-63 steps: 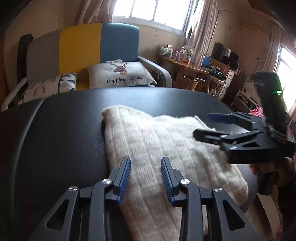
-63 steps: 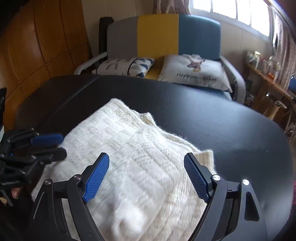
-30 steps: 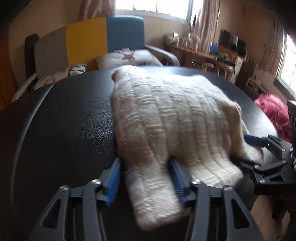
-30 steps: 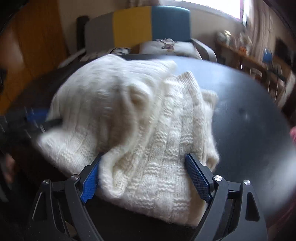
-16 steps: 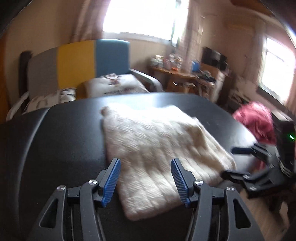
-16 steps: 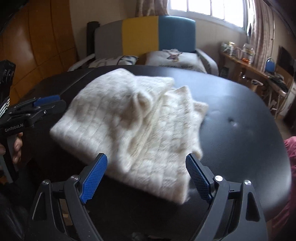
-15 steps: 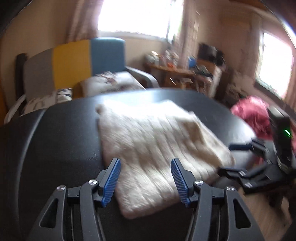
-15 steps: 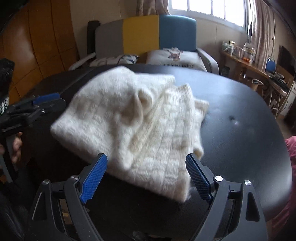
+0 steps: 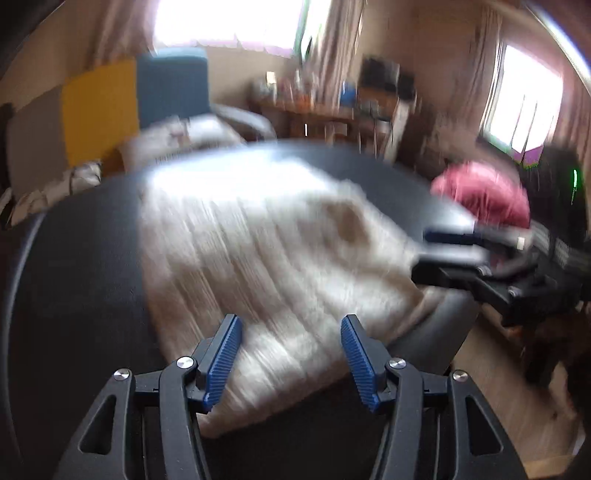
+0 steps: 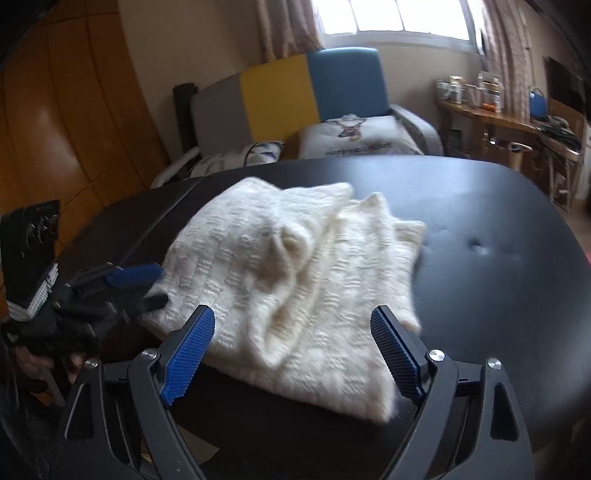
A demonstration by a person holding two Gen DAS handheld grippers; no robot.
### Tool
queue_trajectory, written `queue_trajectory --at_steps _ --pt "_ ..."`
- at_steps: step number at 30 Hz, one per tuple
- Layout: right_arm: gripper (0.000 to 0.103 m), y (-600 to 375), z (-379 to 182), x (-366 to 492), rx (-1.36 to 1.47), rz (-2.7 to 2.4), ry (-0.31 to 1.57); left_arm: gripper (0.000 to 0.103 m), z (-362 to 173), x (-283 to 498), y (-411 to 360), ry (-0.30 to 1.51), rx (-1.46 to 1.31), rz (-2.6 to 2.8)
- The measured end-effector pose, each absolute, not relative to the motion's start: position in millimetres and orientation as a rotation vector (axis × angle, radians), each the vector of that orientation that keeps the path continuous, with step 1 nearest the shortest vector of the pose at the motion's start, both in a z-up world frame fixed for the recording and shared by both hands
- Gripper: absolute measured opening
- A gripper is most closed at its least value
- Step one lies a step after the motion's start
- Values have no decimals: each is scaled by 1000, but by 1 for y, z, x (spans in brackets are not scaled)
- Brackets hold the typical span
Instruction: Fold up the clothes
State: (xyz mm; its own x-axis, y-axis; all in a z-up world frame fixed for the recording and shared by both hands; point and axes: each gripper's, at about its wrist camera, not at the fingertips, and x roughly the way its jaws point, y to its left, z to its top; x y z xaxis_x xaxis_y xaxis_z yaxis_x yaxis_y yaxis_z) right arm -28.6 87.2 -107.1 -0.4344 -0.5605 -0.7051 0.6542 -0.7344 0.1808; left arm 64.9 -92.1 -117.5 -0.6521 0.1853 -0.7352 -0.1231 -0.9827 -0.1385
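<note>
1. A cream knitted sweater (image 10: 295, 280) lies folded on the black padded table (image 10: 498, 295), toward the near edge and left of the table's middle in the right wrist view. Its upper layer is bunched into a soft ridge, with a lower layer showing along the right side.
2. The right gripper (image 10: 291, 354) hangs just short of the near edge of the sweater with its blue-padded jaws spread wide — the pads frame the knit in the picture, yet neither presses on it and nothing is held.
3. The left gripper (image 9: 290, 363) is likewise parted, somewhat narrower than the right. The near end of the sweater (image 9: 266, 280) shows between its pads; this view is heavily blurred, but the pads seem to stand clear of the wool rather than pinch it.
4. Each gripper appears in the other's camera: the left one at the sweater's left corner in the right wrist view, with a hand (image 10: 44, 363) wrapped round its grip, the right one at the table's right edge in the left wrist view.
5. Behind the table stands a sofa (image 10: 280, 99) in grey, yellow and blue panels carrying a printed cushion (image 10: 358, 140) — beyond it a window (image 10: 391, 16). A pink-red bundle (image 9: 484, 192) lies past the table's right end.
</note>
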Motion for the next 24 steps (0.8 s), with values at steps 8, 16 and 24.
queue_trajectory --at_steps 8,16,24 --pt "88 76 -139 -41 1192 -2184 238 57 -108 73 -100 -188 -1166 2704" --pt "88 59 -77 -52 923 -2187 187 57 -60 64 -120 -216 -951 2805" --pt "88 22 -136 -86 1125 -2169 345 58 -99 29 -107 -69 -1114 2774"
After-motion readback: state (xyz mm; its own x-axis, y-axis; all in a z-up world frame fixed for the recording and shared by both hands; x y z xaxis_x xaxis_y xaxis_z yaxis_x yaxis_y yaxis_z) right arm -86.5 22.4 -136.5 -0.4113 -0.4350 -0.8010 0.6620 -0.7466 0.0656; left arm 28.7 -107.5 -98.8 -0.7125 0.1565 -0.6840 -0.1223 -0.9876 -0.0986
